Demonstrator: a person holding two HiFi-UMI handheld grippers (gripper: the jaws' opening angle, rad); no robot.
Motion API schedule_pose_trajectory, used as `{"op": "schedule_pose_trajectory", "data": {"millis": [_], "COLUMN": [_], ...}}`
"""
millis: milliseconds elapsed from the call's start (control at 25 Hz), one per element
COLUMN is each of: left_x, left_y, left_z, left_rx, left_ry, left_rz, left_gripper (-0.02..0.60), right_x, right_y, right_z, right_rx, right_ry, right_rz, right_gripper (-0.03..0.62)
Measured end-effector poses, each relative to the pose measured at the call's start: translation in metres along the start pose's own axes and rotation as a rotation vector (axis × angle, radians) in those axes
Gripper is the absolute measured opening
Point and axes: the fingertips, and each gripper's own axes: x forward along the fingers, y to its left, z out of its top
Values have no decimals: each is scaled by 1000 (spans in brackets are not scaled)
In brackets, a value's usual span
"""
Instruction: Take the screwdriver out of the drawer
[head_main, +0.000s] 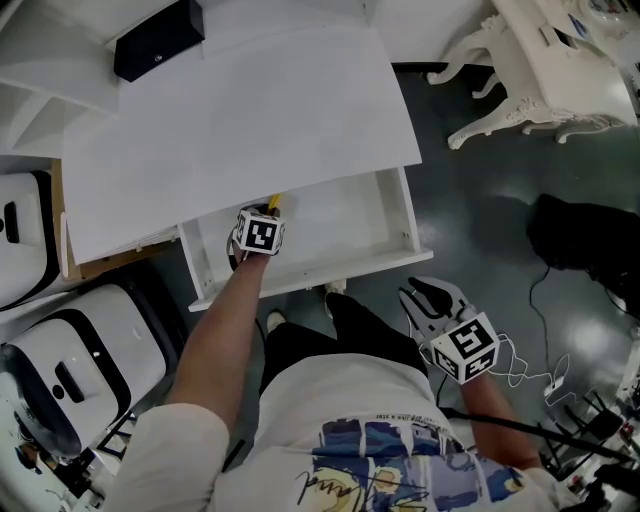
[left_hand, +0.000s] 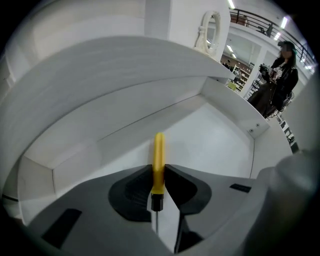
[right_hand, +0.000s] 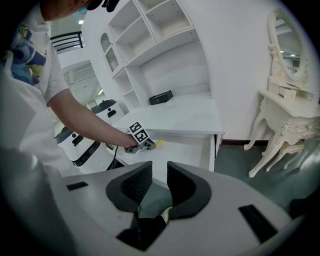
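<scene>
The screwdriver (left_hand: 158, 155), with a yellow handle, black collar and thin metal shaft, is sitting inside the white drawer (head_main: 340, 273), toward its left side. Its handle is pointing at the back wall. The left gripper's (left_hand: 159, 170) pads are pinching the handle. The drawer is standing pulled open.

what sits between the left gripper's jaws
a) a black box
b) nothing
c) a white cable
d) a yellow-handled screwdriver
d: its own view shows the left gripper closed on the yellow handle of the screwdriver, inside the open drawer.
</scene>
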Motion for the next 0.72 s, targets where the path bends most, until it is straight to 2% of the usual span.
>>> {"op": "schedule_pose_trajectory", "data": {"millis": [440, 720], "left_x": [-23, -62], "left_y": [-11, -22], "left_z": [1, -2], "left_rx": [17, 93], "left_ry": [-39, -56], "left_rz": [-39, -90], "left_gripper": [83, 83], "right_x": [5, 13], "right_y": [8, 29], "right_z": [11, 21], "right_rx": [-24, -60], "right_ry": [-29, -48], "right_rz": [32, 68], "right_gripper": [107, 106]}}
